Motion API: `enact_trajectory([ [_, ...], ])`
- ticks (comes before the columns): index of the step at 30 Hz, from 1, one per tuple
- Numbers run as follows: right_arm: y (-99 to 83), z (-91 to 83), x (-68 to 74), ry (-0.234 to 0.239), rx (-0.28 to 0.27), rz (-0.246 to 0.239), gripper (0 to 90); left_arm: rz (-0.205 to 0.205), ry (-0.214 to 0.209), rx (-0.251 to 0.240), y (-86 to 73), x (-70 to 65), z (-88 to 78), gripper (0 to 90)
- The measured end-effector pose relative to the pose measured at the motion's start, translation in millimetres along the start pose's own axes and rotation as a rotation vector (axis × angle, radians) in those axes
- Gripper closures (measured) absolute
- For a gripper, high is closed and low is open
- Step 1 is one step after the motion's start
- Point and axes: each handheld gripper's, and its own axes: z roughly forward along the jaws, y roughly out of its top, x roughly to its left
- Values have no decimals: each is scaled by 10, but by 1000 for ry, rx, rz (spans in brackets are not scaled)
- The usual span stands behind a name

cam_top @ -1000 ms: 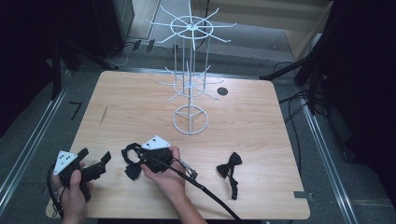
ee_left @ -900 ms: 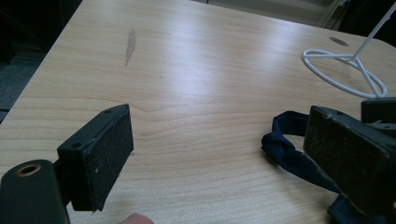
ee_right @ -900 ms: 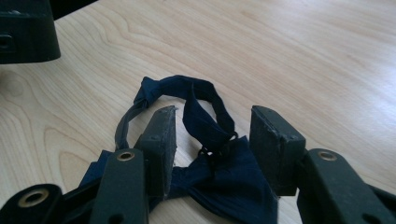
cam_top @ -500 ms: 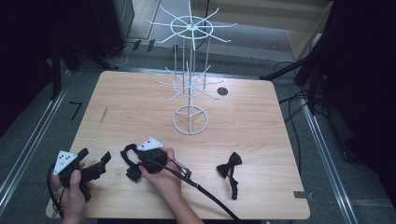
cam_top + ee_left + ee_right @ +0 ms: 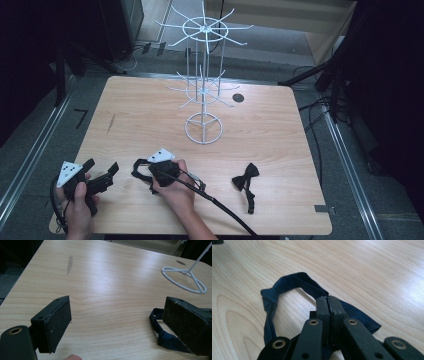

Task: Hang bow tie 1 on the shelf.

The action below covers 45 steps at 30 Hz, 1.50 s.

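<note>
A dark blue bow tie strap (image 5: 287, 282) lies looped on the wooden table (image 5: 150, 110) near the front. My right gripper (image 5: 328, 300) is shut on a fold of it; its jaws have just been closing with the strap between them. From above, the right gripper (image 5: 145, 172) sits left of centre at the front. My left gripper (image 5: 102, 175) rests at the front left corner, open and empty. In the left gripper view its jaws (image 5: 115, 315) stand wide apart, with the blue strap (image 5: 160, 336) just behind the right one. A black bow tie (image 5: 246, 179) lies flat to the right.
A tall white wire rack (image 5: 204, 75) with hooked arms stands mid-table on a ring base (image 5: 203, 128), and that ring base (image 5: 183, 280) is also at the upper right of the left gripper view. A round hole (image 5: 238, 98) is behind it. Cables run off the right side.
The right gripper's jaws have shut on the blue strap. The hand shifted only slightly. The left gripper stayed where it was.
</note>
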Motion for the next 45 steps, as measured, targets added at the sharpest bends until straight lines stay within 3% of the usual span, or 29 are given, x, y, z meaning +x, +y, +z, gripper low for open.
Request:
enact_trajectory([
  [12, 28, -249, -41, -19, -109, 20, 900, -1, 0, 1, 0, 0, 1, 93],
  [20, 48, -500, -174, -57, -181, 53, 900, 0, 0, 1, 0, 0, 1, 94],
  [32, 21, -735, -317, -87, -228, 102, 900, 0, 2, 0, 0, -1, 0, 93],
  [45, -1, -1035, -519, -155, -294, 140, 900, 0, 1, -1, -1, 1, -1, 93],
])
